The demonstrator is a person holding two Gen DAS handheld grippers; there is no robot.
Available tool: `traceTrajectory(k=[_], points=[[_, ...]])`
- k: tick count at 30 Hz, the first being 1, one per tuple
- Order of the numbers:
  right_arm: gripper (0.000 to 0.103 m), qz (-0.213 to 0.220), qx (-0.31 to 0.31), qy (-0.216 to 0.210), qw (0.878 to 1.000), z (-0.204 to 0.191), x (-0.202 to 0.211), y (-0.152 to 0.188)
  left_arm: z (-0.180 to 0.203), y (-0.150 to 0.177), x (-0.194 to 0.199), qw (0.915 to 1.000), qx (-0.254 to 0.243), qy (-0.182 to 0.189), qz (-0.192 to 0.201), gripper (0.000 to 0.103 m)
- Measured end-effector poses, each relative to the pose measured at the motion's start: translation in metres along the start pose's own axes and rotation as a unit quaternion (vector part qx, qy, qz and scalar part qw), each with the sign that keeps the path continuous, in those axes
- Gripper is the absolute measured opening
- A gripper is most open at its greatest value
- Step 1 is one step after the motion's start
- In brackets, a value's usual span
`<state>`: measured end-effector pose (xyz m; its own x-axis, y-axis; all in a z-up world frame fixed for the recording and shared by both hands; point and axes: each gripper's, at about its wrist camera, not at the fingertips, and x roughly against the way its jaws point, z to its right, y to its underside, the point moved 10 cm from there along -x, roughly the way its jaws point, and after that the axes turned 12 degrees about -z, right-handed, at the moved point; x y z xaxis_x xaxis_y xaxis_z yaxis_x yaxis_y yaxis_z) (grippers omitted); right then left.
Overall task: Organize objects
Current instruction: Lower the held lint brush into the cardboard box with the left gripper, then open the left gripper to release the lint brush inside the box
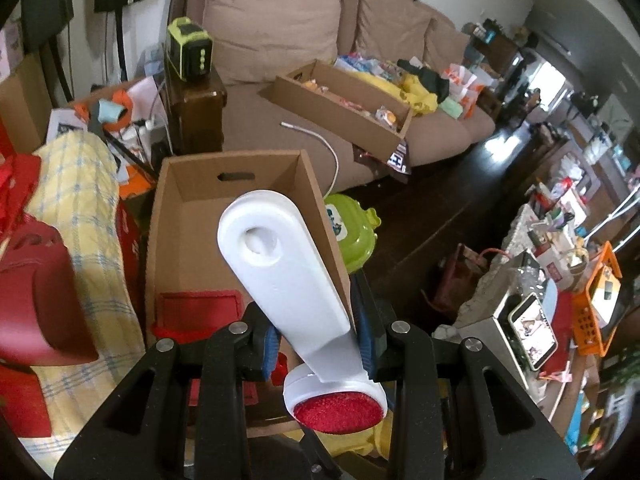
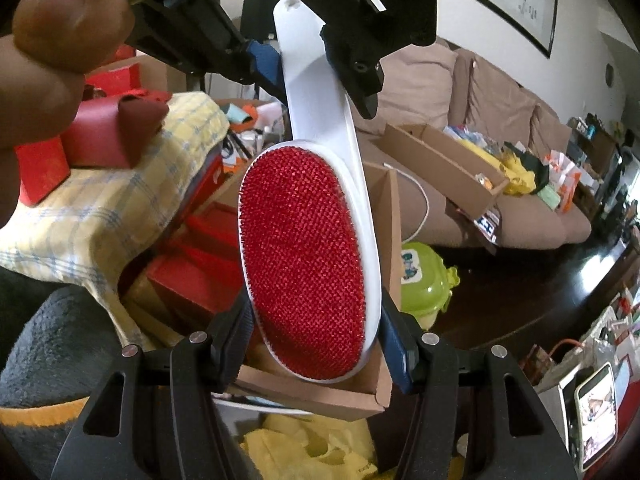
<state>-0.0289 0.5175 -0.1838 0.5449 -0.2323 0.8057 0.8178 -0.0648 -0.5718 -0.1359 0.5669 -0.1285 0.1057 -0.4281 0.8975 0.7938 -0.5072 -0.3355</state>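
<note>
1. Nearest, lint brush [image 2: 304, 256] gripped at both ends: left gripper [image 1: 316, 344] jaws clamped on the white handle, right gripper [image 2: 316, 344] jaws closed across the red head, probably for a handover.
2. Beyond, held over the cardboard box [image 1: 236, 216], likely its destination.
3. Box floor partly hidden; sofa [image 1: 320, 40] clutter indistinct.

Hand-held gripper [image 1: 318, 340]: black frame, blue pads [image 1: 271, 346], silver round screws [image 1: 165, 345].
</note>
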Motion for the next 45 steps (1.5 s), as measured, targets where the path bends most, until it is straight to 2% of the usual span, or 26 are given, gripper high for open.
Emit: traceTrajectory(k=[13, 18, 28, 40, 42, 45], points=[[0.059, -0.032, -0.001, 0.008, 0.999, 0.009, -0.015, 0.008, 0.0, -0.003, -0.024, 0.9994, 0.014, 0.022, -0.024, 0.03], [0.059, -0.037, 0.011, 0.024, 0.999, 0.013, -0.021, 0.009, -0.005, -0.005, -0.033, 0.9964, 0.044, 0.053, -0.049, 0.029], [0.059, -0.069, 0.022, 0.022, 0.997, 0.012, -0.036, 0.018, -0.009, 0.001, -0.054, 0.9929, 0.054, 0.047, -0.095, 0.029], [0.059, -0.096, 0.018, 0.012, 0.995, 0.013, -0.049, 0.027, -0.018, 0.005, -0.067, 0.9896, 0.079, 0.051, -0.108, 0.029], [0.059, -0.104, 0.019, 0.014, 0.994, 0.014, -0.052, 0.03, -0.02, 0.006, -0.072, 0.9886, 0.082, 0.049, -0.117, 0.03], [0.059, -0.118, 0.016, 0.016, 0.993, 0.017, -0.059, 0.033, -0.026, 0.009, -0.078, 0.987, 0.091, 0.032, -0.129, 0.048]])
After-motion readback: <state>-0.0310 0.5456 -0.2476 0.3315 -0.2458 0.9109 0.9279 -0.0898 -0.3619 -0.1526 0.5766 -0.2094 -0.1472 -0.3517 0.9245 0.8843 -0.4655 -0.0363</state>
